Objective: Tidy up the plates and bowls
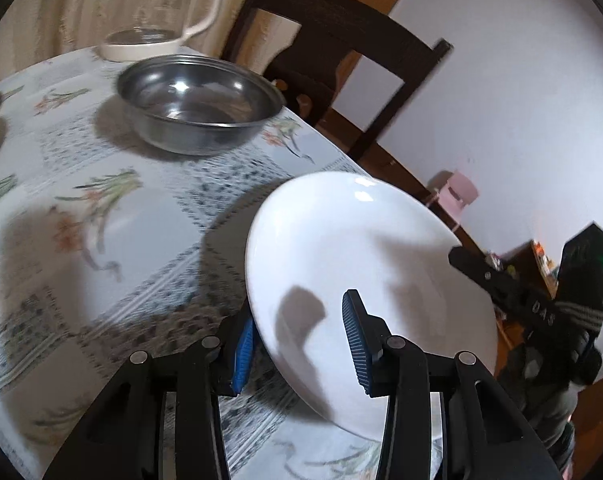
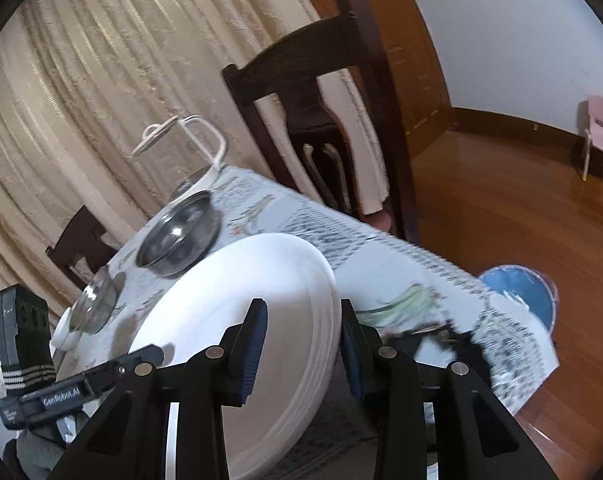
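Observation:
A stack of white plates hangs tilted over the near edge of the table, held from both sides. My left gripper is shut on the stack's rim, with one blue pad under the plates and one on top. My right gripper is shut on the opposite rim, where the stacked edges fill the gap between its fingers. A steel bowl sits empty further back on the table, also seen as the steel bowl in the right wrist view. A small glass bowl stands near the left edge.
The table carries a floral cloth. A glass jug with a white handle stands behind the steel bowl. A dark wooden chair is at the far side. A blue round tub and a small pink chair stand on the wooden floor.

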Tool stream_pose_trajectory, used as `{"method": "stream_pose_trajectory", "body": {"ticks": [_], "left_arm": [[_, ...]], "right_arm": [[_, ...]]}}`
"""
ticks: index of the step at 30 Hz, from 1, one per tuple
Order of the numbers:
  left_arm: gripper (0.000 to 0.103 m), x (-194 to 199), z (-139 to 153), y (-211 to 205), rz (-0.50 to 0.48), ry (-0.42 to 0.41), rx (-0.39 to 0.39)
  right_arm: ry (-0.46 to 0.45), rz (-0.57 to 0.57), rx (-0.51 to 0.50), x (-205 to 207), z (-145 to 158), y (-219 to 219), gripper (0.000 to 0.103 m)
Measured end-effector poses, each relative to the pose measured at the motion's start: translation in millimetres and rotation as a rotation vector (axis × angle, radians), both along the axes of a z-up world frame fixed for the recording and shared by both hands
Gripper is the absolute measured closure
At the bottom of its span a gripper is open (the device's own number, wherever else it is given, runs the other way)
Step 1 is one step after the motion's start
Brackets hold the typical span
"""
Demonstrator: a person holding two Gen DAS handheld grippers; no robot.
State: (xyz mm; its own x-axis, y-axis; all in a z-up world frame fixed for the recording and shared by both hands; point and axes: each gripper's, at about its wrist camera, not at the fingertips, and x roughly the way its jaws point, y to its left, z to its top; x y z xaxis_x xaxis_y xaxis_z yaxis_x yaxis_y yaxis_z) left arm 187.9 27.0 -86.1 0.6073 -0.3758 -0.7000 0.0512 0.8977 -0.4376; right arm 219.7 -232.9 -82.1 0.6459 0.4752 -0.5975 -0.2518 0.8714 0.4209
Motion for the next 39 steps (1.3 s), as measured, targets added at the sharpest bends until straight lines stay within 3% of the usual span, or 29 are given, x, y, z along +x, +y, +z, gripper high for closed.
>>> {"method": "stream_pose_trajectory", "body": {"ticks": [18, 39], "left_arm": [[0.061, -90.5, 38.2, 102.6, 0.269, -0.083, -0.005], [0.061, -238.0, 37.5, 227.0, 0.620, -0.089, -0.005]], "right_arm": [[-0.027, 0.235, 0.061, -42.2, 18.0, 101.0, 0.065], [0.017, 0.536, 0.078, -104.8, 13.2, 254.9, 0.065]]}}
